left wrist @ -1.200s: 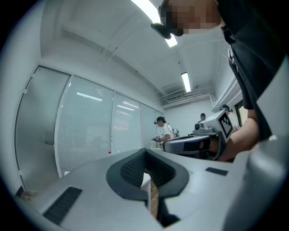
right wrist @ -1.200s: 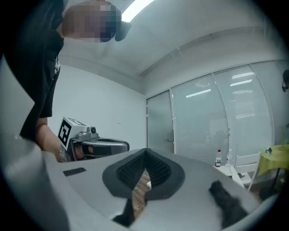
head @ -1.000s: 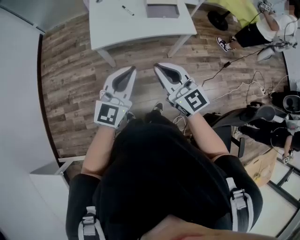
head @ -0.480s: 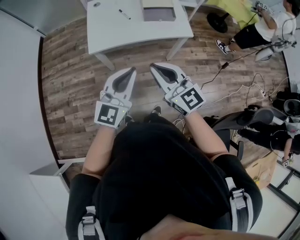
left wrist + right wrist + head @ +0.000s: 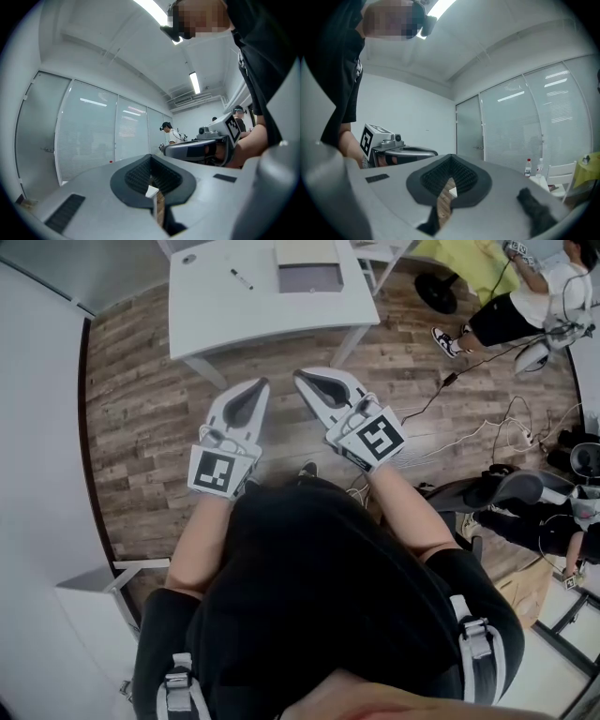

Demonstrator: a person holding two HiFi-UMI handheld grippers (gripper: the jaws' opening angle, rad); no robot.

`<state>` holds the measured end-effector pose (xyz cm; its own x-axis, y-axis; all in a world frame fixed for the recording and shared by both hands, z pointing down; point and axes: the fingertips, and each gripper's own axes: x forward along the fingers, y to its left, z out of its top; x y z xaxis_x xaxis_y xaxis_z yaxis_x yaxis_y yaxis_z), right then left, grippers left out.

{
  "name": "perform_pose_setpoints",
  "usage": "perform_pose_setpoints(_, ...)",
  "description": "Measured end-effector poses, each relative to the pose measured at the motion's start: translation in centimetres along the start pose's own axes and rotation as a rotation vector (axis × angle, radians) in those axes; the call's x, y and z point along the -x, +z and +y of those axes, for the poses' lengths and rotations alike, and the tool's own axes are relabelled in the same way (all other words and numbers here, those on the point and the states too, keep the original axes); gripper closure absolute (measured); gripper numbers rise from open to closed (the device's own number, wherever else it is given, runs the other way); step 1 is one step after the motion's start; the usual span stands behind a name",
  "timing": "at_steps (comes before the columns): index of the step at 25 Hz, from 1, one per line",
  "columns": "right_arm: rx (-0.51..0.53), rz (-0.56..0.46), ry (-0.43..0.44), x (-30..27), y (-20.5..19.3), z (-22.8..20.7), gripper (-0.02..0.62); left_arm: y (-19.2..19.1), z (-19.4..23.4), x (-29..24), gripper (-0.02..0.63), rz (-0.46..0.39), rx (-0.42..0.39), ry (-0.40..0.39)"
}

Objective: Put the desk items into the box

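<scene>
Nearest the head camera, the person's dark-clad torso fills the foreground, with both forearms stretched forward over the wooden floor [image 5: 141, 409]. Just beyond, the left gripper [image 5: 262, 382] and the right gripper [image 5: 300, 374] sit side by side, each with its jaws pressed together on nothing; only floor shows through the slit between them. Farther off stands the white desk [image 5: 216, 310], well apart from both tips. On it lie a black marker [image 5: 242, 278], a small round item [image 5: 189, 258] too small to identify, and the grey box [image 5: 311, 279] toward the desk's far right. Loose cables [image 5: 469, 418] trail across the floor on the right. Likely trouble: reaching the marker with jaws unopened would nudge or roll it away, and a slim, flat-lying marker could slip from a hasty pinch.
</scene>
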<state>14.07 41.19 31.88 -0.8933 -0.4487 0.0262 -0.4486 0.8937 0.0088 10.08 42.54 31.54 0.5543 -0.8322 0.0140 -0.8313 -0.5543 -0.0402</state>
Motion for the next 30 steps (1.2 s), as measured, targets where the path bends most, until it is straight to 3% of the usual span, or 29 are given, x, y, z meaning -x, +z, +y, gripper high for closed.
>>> perform_pose_setpoints(13, -0.049, 0.014, 0.037, -0.3, -2.1, -3.8, 0.58, -1.1, 0.7, -3.6, 0.595, -0.005, 0.037, 0.028)
perform_pose_setpoints(30, -0.043, 0.042, -0.044, -14.1, -2.6, -12.1, 0.58, -3.1, 16.2, -9.3, 0.595, -0.001, 0.041, -0.029)
